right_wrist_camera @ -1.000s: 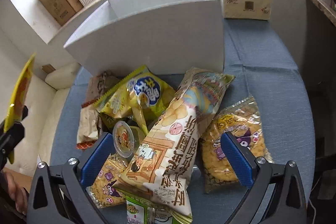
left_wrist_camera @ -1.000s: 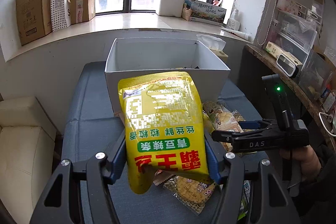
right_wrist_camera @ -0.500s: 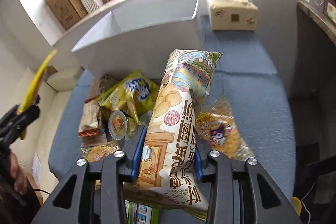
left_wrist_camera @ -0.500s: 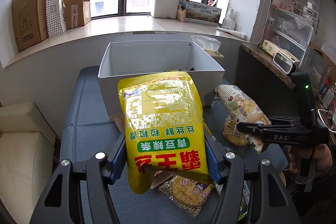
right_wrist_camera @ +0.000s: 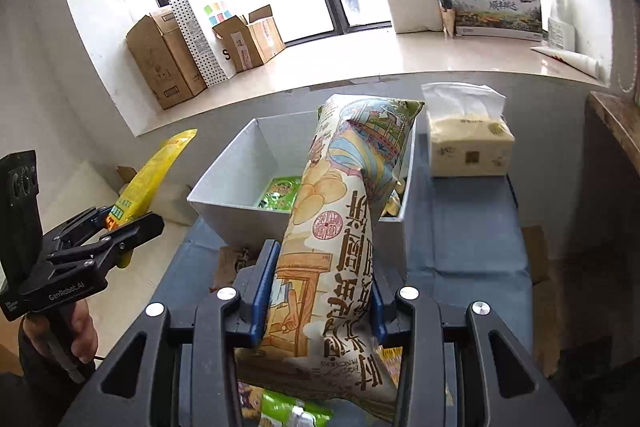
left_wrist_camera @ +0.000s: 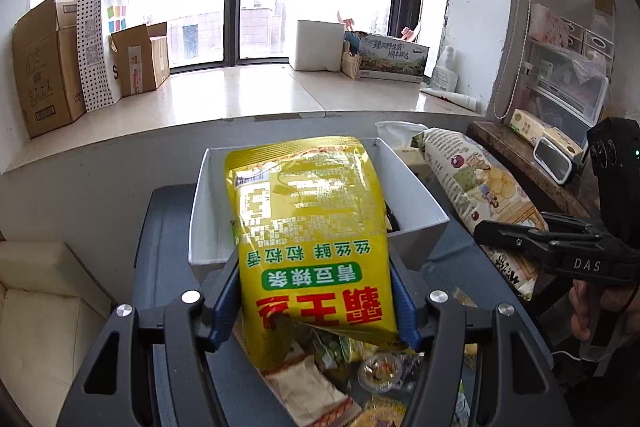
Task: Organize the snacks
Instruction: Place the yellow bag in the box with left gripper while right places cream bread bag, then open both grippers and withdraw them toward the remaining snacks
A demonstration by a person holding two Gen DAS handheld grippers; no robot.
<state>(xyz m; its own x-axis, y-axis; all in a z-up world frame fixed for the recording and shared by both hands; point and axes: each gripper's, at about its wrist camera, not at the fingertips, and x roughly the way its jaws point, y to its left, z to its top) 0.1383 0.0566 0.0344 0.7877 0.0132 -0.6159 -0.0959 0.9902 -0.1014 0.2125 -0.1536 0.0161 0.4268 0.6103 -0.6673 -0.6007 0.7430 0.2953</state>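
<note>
Beside the white box, tissue pack

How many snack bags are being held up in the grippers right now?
2. The yellow bag is clamped in the left gripper, raised before the white box. The long cracker bag is clamped in the right gripper. More snacks lie below, partly hidden.

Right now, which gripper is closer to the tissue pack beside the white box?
Right. The right gripper, shut on the long chip bag, is on the box's side where the tissue pack sits. The left gripper, holding the yellow bag, is across the white box.
</note>
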